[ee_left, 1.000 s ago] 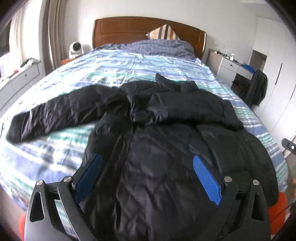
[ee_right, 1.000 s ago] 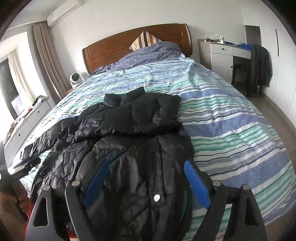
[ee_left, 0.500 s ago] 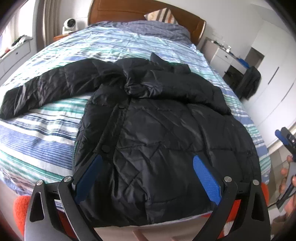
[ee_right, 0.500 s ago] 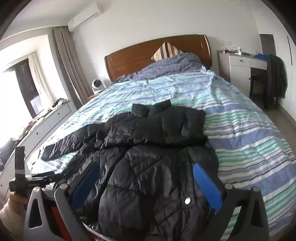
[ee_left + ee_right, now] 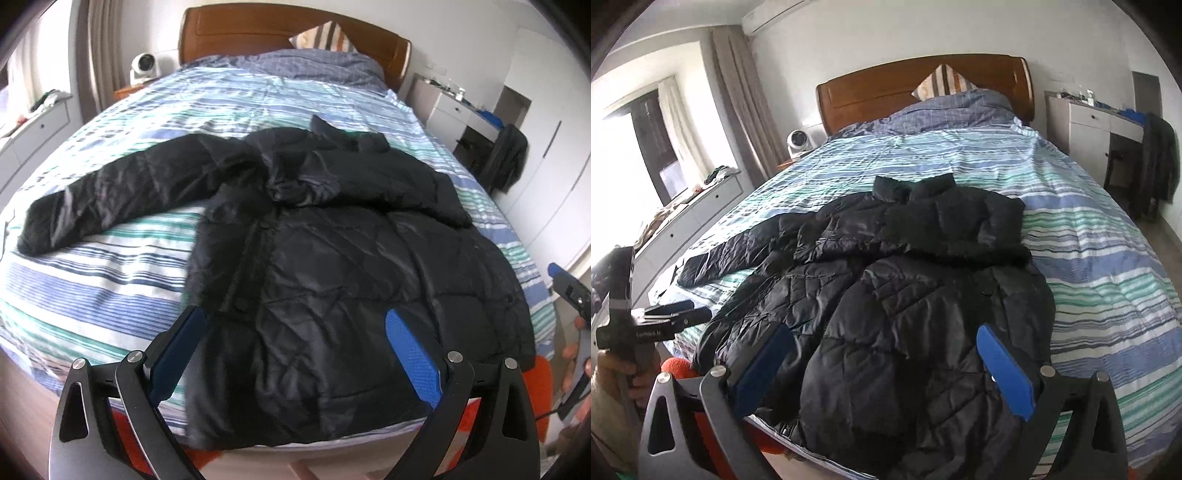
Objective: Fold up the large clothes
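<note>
A large black quilted jacket (image 5: 332, 266) lies front-up on the striped bed (image 5: 110, 273), hem at the near edge, collar toward the headboard. Its left sleeve (image 5: 122, 192) stretches out across the bed; the right sleeve is folded across the chest. My left gripper (image 5: 295, 332) is open and empty, held above the hem. In the right wrist view the jacket (image 5: 886, 295) fills the near bed, and my right gripper (image 5: 886, 350) is open and empty above the hem. The left gripper (image 5: 665, 317) shows at the left there; the right gripper (image 5: 565, 288) shows at the right edge of the left wrist view.
A wooden headboard (image 5: 886, 85) with pillows stands at the far end. A white dresser (image 5: 701, 206) runs along the left, a small fan (image 5: 798, 142) on the nightstand. A white desk and a chair with dark clothing (image 5: 1156, 162) stand on the right. Something orange (image 5: 543, 387) lies below the bed edge.
Both grippers have pulled back and risen from the jacket, so more of the bed and its near edge shows. The jacket has not moved. Both stay open.
</note>
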`<move>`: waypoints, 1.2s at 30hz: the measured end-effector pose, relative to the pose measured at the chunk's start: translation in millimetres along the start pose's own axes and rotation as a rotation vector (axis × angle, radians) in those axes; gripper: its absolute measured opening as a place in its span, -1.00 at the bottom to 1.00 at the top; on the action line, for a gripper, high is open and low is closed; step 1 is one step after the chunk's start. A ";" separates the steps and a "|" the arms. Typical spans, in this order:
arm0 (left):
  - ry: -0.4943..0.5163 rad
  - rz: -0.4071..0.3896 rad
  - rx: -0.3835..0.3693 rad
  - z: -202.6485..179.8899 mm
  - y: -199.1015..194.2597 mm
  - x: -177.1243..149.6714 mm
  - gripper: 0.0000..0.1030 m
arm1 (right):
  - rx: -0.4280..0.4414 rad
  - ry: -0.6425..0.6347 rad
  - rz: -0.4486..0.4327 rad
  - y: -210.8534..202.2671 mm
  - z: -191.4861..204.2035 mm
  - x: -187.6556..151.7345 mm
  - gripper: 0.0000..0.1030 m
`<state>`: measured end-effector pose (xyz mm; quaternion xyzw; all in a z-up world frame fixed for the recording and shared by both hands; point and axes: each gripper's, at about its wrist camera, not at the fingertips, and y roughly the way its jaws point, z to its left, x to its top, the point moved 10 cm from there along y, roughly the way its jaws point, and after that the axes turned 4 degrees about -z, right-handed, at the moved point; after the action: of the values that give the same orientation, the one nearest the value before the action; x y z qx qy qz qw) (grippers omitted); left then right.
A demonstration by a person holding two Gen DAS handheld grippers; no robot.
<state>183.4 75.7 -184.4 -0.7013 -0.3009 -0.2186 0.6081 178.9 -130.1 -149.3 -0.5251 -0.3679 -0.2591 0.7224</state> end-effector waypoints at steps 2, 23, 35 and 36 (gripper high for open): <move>-0.027 0.005 0.016 13.5 0.7 0.8 0.92 | 0.003 -0.021 0.006 0.9 4.9 -0.3 1.00; -0.500 0.026 0.040 173.2 51.1 27.6 0.92 | 0.019 -0.101 0.056 4.0 21.6 -14.8 1.00; -0.963 -0.080 0.251 341.8 104.1 36.0 0.88 | 0.045 -0.107 0.101 10.9 32.3 -26.1 1.00; -0.963 -0.092 0.269 344.3 103.9 37.6 0.71 | 0.051 -0.111 0.106 12.5 35.2 -27.2 1.00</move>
<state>261.7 412.3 -290.8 -0.6239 -0.6035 0.1439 0.4752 163.1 -93.1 -172.0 -0.5387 -0.3858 -0.1814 0.7267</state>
